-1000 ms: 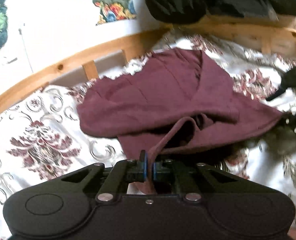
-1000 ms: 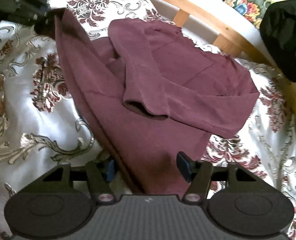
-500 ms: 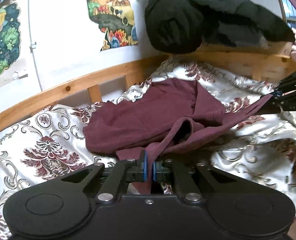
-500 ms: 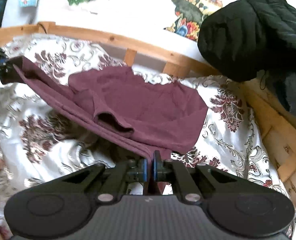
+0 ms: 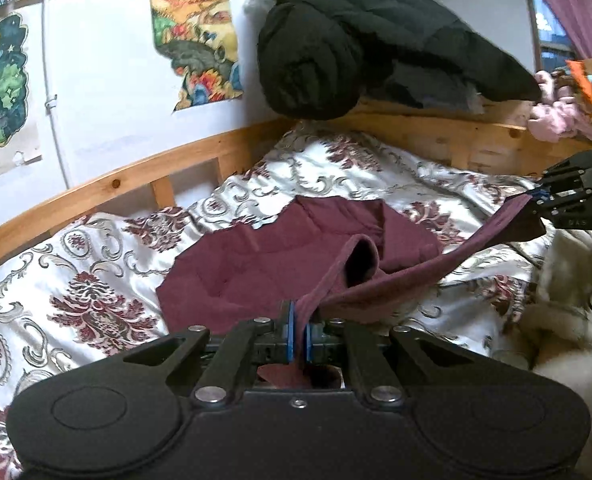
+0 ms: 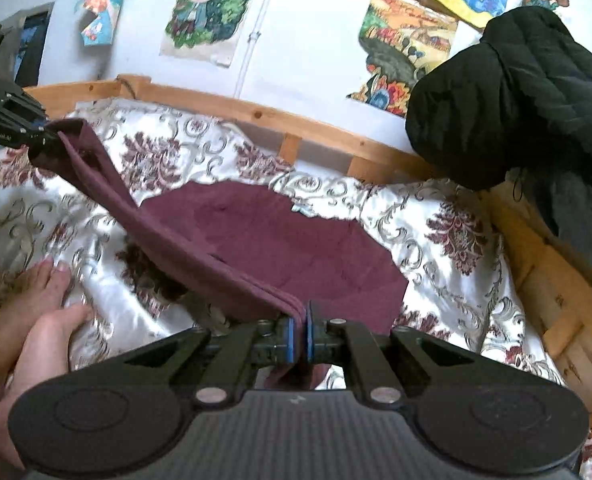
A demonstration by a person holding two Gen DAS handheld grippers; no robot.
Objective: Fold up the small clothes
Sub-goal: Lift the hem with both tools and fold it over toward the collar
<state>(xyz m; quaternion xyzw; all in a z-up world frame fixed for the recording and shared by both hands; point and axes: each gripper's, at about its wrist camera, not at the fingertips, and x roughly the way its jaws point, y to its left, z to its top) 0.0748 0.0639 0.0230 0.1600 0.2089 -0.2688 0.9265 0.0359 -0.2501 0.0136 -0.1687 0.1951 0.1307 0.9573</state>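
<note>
Change since earlier: both hand-held grippers have risen and pulled apart, so the near edge of the maroon garment [image 5: 255, 268] is now lifted from the bed [image 5: 75, 280] and stretched between them; one second ago the right one was open over the cloth.
Left hand-held gripper [image 5: 299, 340]: closed on one corner of the hem; the blue pads [image 5: 289, 336] press the cloth between them. In the right wrist view it shows at 10 o'clock [image 6: 45, 132], holding the same edge.
Right hand-held gripper [image 6: 299, 340]: closed on the other corner; a folded layer of cloth goes between its pads. In the left wrist view it stands at 3 o'clock [image 5: 536, 200].
Maroon garment: the far part lies flat on the bed, toward 12 o'clock; the near edge hangs in a tight band above the bed cover. One sleeve cuff [image 5: 360, 256] stands open on top.
Bed: wooden rail [image 6: 316, 128] behind, flowered cover.
Black jacket [image 5: 356, 40]: on the rail at 1 o'clock, apart from the garment.
Bare foot [image 6: 35, 292]: on the cover at 8 o'clock in the right wrist view.
</note>
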